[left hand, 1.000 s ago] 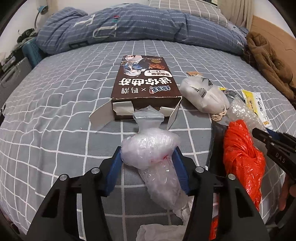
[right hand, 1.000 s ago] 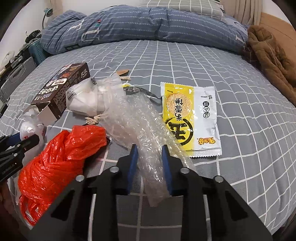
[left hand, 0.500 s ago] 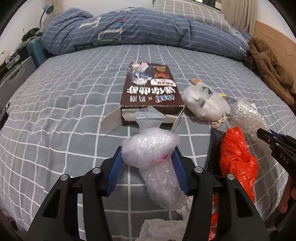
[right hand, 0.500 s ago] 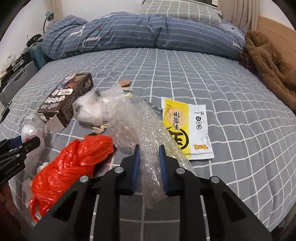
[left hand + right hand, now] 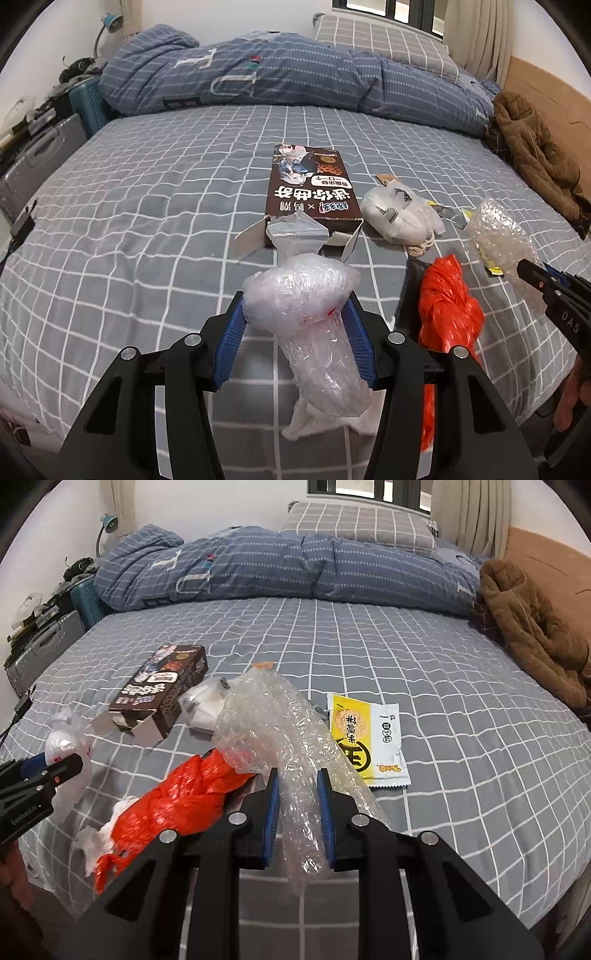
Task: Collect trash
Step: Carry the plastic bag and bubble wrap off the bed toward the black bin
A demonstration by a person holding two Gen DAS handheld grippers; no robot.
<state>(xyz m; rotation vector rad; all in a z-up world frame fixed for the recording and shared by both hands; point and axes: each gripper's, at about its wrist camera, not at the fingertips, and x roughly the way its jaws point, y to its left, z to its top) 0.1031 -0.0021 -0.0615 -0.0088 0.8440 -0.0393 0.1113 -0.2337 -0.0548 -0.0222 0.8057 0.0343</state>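
The clear plastic bag (image 5: 301, 295) sits at 6 o'clock in the L wrist view, pinched between the blue pads of the left gripper (image 5: 295, 306), its tail trailing back btwn the fingers, held above the grid-pattern bed (image 5: 147, 206). The right gripper (image 5: 298, 775) is clamped on a strip of bubble wrap (image 5: 273, 720), which bunches up fwd toward 12 o'clock, also off the sheet. Both tools point level toward the headboard end. An orange plastic bag (image 5: 192, 797) lies at 9 o'clock of the R gripper, touching the wrap. A brown snack box (image 5: 314, 192), near flaps open, inside not discernible, lies at 12 o'clock of the L gripper; a white bag (image 5: 399, 214) just beside it at 2 o'clock. A yellow snack packet (image 5: 365, 734) lies flat at 1 o'clock of the R gripper. A blue duvet (image 5: 277, 572) is heaped at the far end.
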